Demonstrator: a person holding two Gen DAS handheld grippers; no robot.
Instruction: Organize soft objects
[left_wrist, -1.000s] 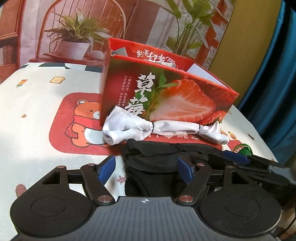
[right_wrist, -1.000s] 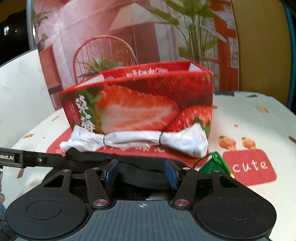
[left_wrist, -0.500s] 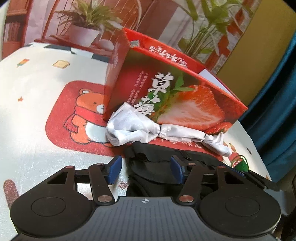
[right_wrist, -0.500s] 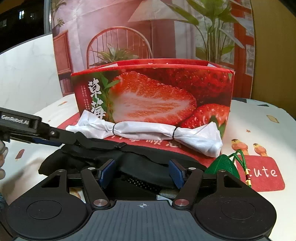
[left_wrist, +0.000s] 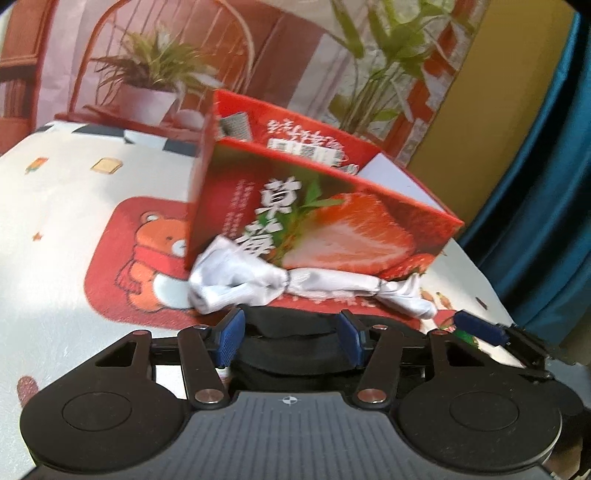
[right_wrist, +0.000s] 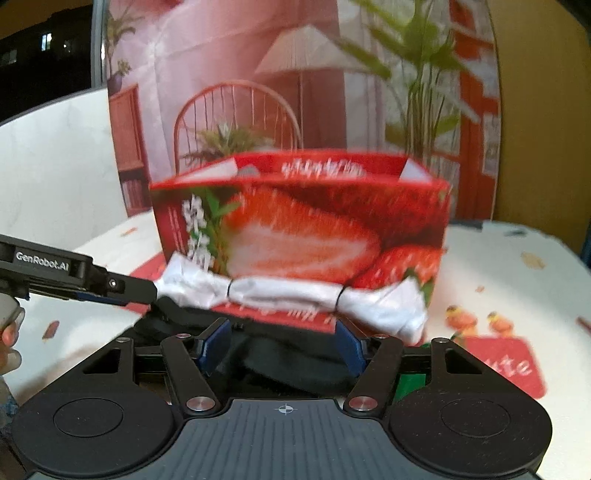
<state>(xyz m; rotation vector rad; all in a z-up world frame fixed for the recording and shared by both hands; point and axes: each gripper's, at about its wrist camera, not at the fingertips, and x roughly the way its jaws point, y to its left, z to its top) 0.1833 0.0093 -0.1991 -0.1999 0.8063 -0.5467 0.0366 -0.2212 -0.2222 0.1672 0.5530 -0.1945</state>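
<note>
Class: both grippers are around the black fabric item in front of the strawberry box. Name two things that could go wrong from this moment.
1. The left gripper and right gripper both straddle the black fabric item; uneven pulling could make it slip or sag.
2. The white tied cloth lies right against it, before the strawberry box, so lifting might drag the cloth or bump the box.

"GenRobot.AI" on left gripper (right_wrist: 122, 291); "草莓" on box (left_wrist: 332, 229).

glossy cardboard box (left_wrist: 332, 221), matt black cloth (left_wrist: 291, 343)
</note>
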